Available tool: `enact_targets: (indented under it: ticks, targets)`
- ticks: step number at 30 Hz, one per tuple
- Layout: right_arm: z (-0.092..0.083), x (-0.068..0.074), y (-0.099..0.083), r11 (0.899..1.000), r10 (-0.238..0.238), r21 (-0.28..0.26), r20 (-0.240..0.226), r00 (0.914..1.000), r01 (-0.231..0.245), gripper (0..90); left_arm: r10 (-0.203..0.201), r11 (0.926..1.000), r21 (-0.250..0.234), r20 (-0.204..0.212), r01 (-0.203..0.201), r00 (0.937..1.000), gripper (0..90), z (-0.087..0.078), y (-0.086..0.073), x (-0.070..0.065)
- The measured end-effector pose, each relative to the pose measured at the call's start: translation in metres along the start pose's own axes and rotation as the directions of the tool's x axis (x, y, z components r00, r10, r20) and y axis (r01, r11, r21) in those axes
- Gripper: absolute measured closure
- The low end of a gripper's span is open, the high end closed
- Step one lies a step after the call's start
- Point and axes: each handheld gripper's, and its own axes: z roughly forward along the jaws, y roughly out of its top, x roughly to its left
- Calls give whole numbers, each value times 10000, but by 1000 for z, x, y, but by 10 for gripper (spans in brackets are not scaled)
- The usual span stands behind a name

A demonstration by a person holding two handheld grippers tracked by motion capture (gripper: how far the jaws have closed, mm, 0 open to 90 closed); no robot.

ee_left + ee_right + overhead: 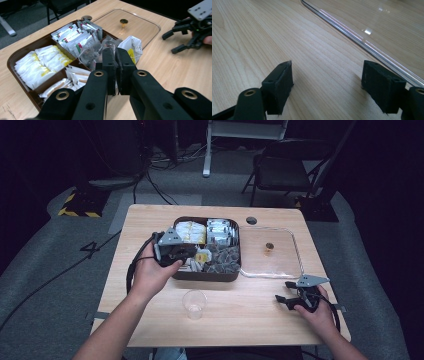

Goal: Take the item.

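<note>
Left claw [115, 58] pinching a tea packet [132, 47] just above the divided box [181, 273]. Right claw [327, 82] spread, idle on worktop [250, 320]. Plastic cup [194, 303] empty; delivery seemingly pending.

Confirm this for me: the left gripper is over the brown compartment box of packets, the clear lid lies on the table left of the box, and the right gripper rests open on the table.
One part is wrong. The clear lid lies to the right of the brown compartment box, not left, as the high view shows. The left gripper is over the box, and the right gripper rests open on the table.
</note>
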Motion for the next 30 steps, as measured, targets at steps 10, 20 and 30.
enact_targets:
  ticks: [10,20,30]
  targets:
    - [2,0,2,10000,-49,3,-24,10000,49,255,-188,9981,-584,54,191,9998,866,-21,-28,-20]
    - [2,0,2,10000,-29,-2,-39,10000,29,255,97,9997,-228,-193,-101,9998,866,-26,-47,-34]
    - [2,0,2,10000,-31,-2,-39,10000,31,255,-204,9998,15,-16,204,9998,866,-24,-65,-39]
